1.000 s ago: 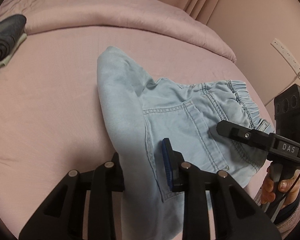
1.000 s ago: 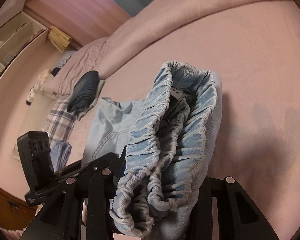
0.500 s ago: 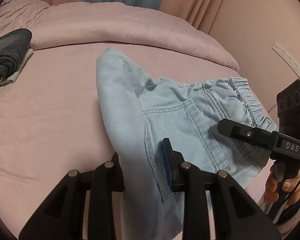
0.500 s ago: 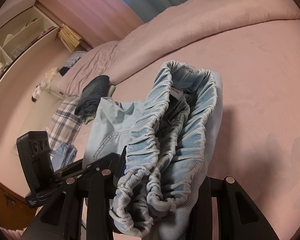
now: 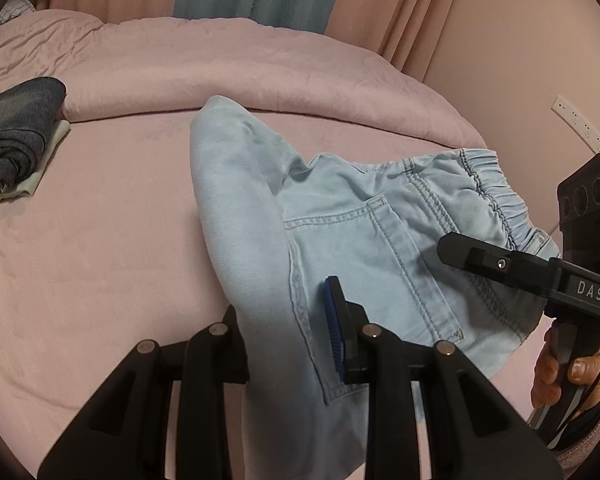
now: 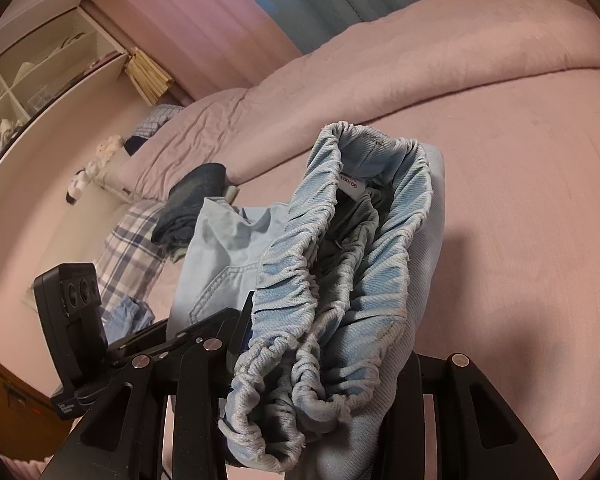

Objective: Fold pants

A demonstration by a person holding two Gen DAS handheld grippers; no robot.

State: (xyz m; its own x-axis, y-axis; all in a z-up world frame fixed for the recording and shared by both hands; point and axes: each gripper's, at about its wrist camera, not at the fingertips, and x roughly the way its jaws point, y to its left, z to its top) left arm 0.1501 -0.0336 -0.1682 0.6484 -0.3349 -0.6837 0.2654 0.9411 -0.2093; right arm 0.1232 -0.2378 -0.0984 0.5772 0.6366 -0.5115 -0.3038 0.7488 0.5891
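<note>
Pale denim pants (image 5: 352, 240) held up off the bed (image 5: 100, 240), partly folded: left tool (image 5: 284, 344) clamped on leg fabric, right tool (image 6: 320, 392) on waistband. Laying flat and final fold judged outstanding.

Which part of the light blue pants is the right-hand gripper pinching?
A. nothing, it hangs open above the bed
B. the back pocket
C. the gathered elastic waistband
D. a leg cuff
C: in the right wrist view the right gripper is shut on the light blue pants at the bunched, ruffled elastic waistband, whose white label shows inside.
</note>
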